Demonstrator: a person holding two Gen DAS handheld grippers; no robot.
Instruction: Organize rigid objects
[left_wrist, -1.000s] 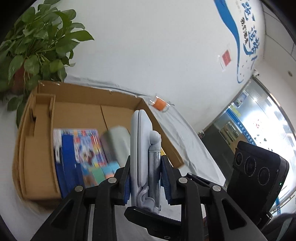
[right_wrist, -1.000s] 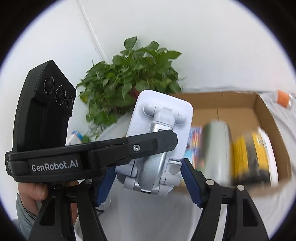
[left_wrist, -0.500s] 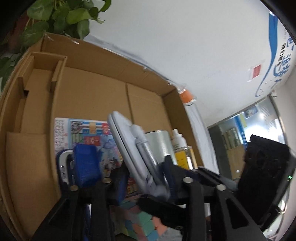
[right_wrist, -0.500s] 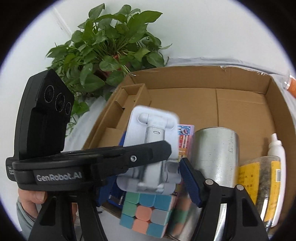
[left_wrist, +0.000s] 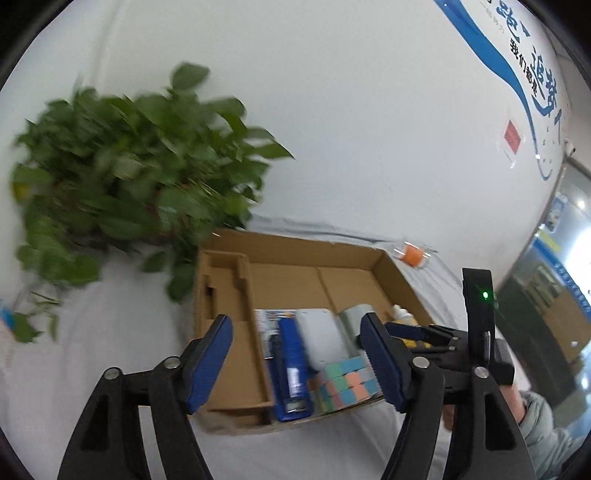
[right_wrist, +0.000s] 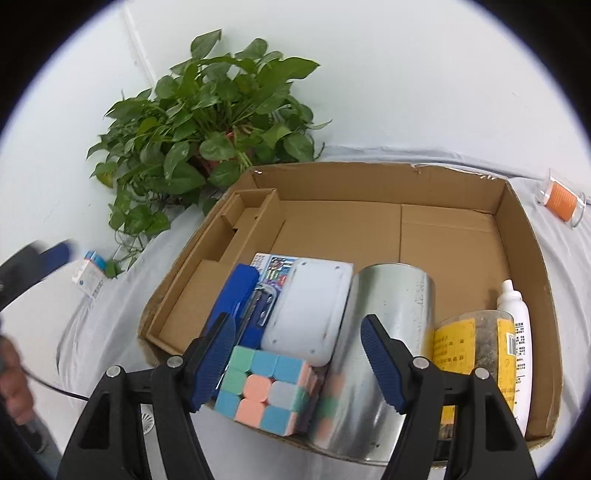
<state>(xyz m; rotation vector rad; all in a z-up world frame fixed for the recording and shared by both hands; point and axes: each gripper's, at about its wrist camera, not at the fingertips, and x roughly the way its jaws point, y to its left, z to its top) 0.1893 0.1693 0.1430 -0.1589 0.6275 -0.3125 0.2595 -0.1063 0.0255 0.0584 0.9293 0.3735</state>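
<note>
The white phone stand (right_wrist: 309, 311) lies flat in the cardboard box (right_wrist: 388, 184), between the blue stapler (right_wrist: 233, 299) and the metal can (right_wrist: 384, 332), beyond both grippers. The left gripper (left_wrist: 295, 363) and right gripper (right_wrist: 298, 360) have jaws spread wide, holding nothing.

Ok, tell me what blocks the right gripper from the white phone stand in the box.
The pastel cube sits directly before the open right gripper, in front of the white phone stand; the metal can crowds its right side.

plant (left_wrist: 122, 177) blurred; metal can (right_wrist: 376, 354) hides jar (right_wrist: 472, 354) partly.
</note>
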